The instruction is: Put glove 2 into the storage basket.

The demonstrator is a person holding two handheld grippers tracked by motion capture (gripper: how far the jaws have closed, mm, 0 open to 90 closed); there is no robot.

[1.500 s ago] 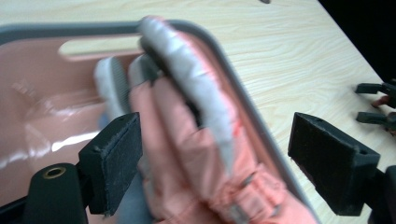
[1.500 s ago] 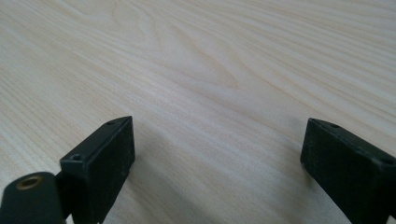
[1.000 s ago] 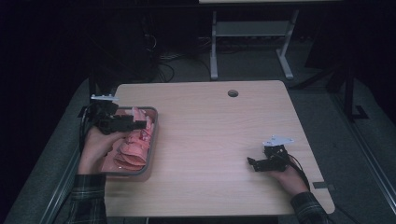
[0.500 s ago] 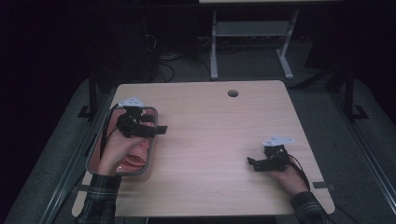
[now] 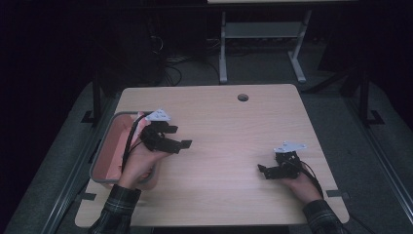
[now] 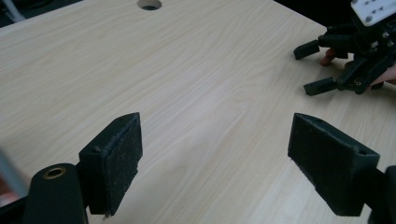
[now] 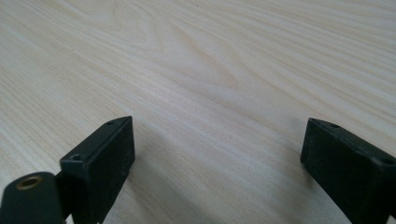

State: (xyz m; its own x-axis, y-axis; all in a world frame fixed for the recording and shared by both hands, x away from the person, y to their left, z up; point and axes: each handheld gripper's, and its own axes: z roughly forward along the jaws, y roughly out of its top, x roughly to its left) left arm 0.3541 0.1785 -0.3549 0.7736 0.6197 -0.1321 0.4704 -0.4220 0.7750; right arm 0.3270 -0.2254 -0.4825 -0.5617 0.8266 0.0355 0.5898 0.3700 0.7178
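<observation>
Pink, soft-looking contents sit in the grey tray [image 5: 102, 155] at frame left, likely light and limp, so I'd pinch a raised fold; my left gripper [image 5: 181, 137] and right gripper [image 5: 262, 170] both have jaws apart, empty.

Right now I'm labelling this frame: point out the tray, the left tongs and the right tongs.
tray [image 5: 113, 117]: high view, grey rim at its far corner.
left tongs [image 5: 179, 137]: high view, midway between the tips.
right tongs [image 5: 263, 171]: high view, midway between the tips.
</observation>
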